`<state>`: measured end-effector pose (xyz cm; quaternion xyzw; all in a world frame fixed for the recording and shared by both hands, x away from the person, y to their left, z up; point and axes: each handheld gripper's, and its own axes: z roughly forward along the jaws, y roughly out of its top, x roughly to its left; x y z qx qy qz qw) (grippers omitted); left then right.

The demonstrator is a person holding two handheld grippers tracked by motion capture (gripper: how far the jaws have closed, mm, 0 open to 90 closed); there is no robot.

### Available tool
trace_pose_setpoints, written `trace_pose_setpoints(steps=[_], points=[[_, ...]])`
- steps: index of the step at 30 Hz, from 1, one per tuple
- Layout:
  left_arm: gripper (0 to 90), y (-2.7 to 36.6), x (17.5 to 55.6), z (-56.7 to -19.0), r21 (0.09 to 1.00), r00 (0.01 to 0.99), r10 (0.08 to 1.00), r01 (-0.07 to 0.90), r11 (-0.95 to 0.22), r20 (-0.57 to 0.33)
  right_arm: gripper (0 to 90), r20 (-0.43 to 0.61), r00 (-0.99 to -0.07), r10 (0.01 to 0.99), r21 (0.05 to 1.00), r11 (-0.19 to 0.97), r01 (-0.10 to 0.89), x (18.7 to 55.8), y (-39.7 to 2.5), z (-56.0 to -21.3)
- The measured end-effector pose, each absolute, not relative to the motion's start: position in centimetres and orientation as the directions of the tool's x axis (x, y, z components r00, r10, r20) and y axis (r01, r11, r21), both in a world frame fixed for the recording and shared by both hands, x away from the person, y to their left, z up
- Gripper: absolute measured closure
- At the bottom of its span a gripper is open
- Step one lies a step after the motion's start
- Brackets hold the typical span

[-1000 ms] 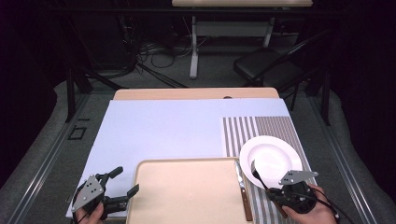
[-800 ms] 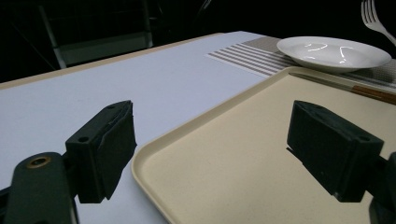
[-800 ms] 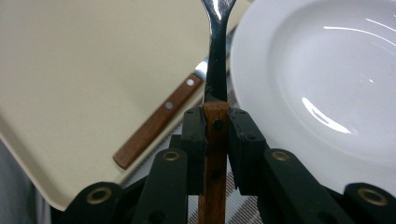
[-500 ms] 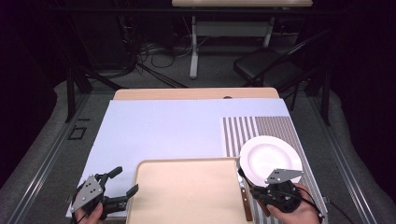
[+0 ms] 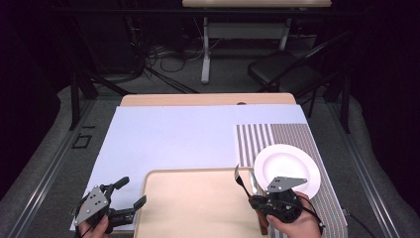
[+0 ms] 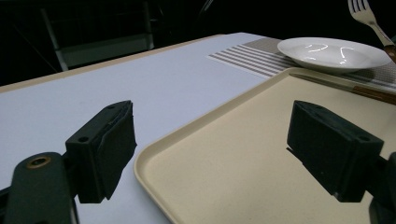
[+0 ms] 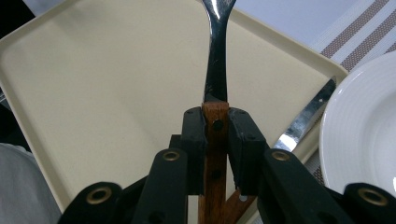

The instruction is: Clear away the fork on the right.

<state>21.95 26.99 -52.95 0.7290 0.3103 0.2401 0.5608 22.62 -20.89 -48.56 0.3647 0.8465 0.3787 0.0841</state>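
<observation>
My right gripper (image 7: 215,123) is shut on the wooden handle of a fork (image 7: 215,60), whose metal neck points away over the beige tray (image 7: 107,93). In the high view the right gripper (image 5: 256,201) hovers at the tray's (image 5: 198,208) right edge, with the fork (image 5: 239,177) tilted up and left. A knife (image 7: 303,123) lies along that edge, beside the white plate (image 5: 287,171). My left gripper (image 5: 132,192) stands open at the tray's left front corner, nothing between its fingers. The left gripper (image 6: 210,149) straddles the tray's corner (image 6: 224,140); the plate (image 6: 334,53) and fork (image 6: 369,18) lie beyond.
A striped placemat (image 5: 267,136) lies under the plate at the right, on a pale blue table cover (image 5: 173,139). A black chair (image 5: 282,69) and a table leg with cables stand on the floor beyond the table's far edge.
My right gripper has moved left with the fork, from in front of the plate to the tray's right edge. The left gripper has stayed put.
</observation>
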Motion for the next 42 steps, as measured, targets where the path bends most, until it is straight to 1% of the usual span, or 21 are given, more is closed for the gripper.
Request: trace_pose_setpoints(steps=[11,19,29,33,34,35,40,42], points=[[15.7,27.0,21.9,-52.9,0.967,0.690,0.724,0.182,-0.179,0.004,77.5,0.145,-0.713,0.686,0.710,0.430,0.558,22.7,-20.2,-48.7],[15.8,27.1,21.9,-52.9,0.967,0.689,0.725,0.182,-0.178,0.004,77.6,0.164,-0.708,0.687,0.695,0.429,0.577,23.0,-19.6,-49.3],[15.7,27.1,21.9,-52.9,0.967,0.691,0.723,0.182,-0.177,0.003,77.5,0.172,-0.687,0.706,0.652,0.441,0.616,23.3,-18.5,-50.7],[15.7,27.0,21.9,-52.9,0.967,0.691,0.723,0.182,-0.179,0.003,77.3,0.200,-0.675,0.710,0.644,0.423,0.637,23.8,-18.3,-51.4],[15.7,27.0,21.9,-52.9,0.967,0.691,0.723,0.183,-0.178,0.003,77.3,0.208,-0.666,0.716,0.672,0.390,0.629,23.9,-18.1,-51.8],[15.8,27.0,21.9,-52.9,0.967,0.691,0.723,0.183,-0.179,0.003,77.3,0.208,-0.666,0.717,0.642,0.413,0.646,24.0,-18.2,-51.7],[15.7,27.1,21.9,-52.9,0.967,0.691,0.723,0.183,-0.177,0.002,77.2,0.234,-0.643,0.729,0.644,0.380,0.665,24.5,-18.1,-52.7],[15.7,27.0,21.9,-53.0,0.967,0.689,0.724,0.184,-0.178,0.002,77.2,0.234,-0.635,0.736,0.629,0.383,0.676,24.6,-18.0,-52.9]])
